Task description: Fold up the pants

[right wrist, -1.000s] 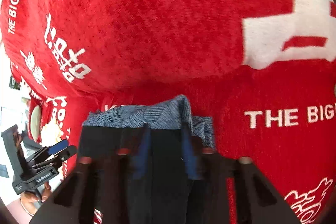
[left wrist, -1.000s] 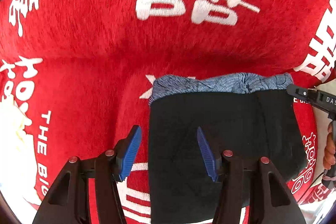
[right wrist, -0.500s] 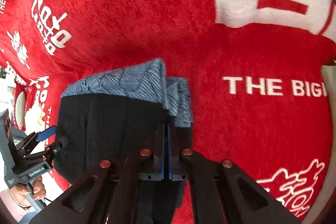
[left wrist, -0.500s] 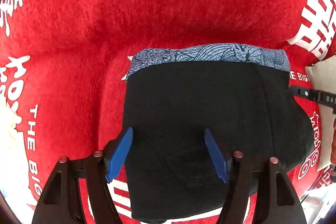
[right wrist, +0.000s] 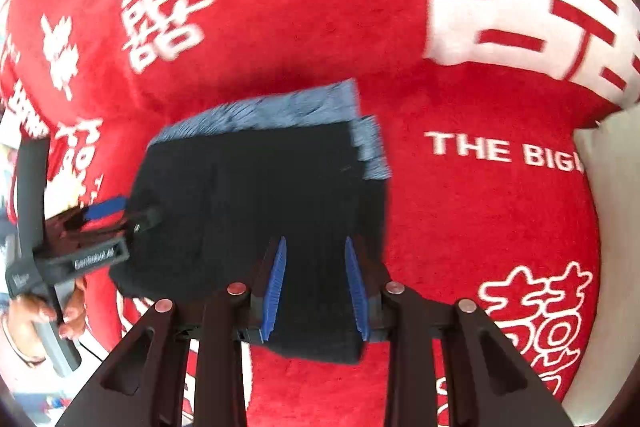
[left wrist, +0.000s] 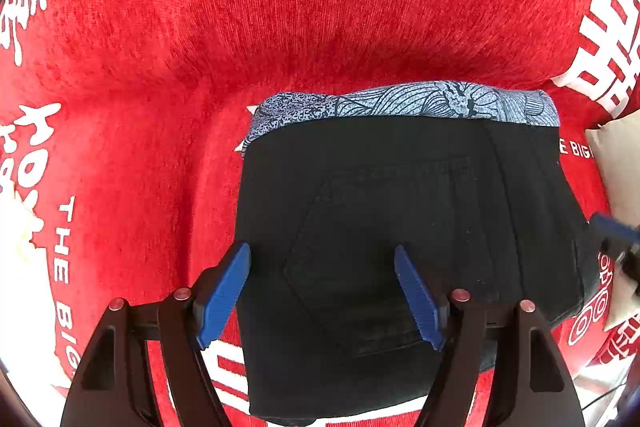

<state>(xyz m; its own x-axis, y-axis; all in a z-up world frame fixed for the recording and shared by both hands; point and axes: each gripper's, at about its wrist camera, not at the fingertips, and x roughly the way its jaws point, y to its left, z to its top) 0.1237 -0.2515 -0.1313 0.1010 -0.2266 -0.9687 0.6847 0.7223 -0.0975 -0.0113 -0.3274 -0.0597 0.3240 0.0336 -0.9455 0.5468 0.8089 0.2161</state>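
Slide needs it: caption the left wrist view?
Open left claw above folded black pants on red blanket.

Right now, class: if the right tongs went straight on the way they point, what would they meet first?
Most likely the folded black pants. The right tongs, jaws just opened with nothing pinched between them, point steeply down over the pants' near right part, which lies on the red blanket. The gap above the cloth is unclear.

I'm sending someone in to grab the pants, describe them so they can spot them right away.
Look for the big red cloth with white lettering that covers the whole surface. Lying flat on it is one folded bundle, the pants. They are plain black, with a blue patterned band along the far edge, the only dark thing on all that red.
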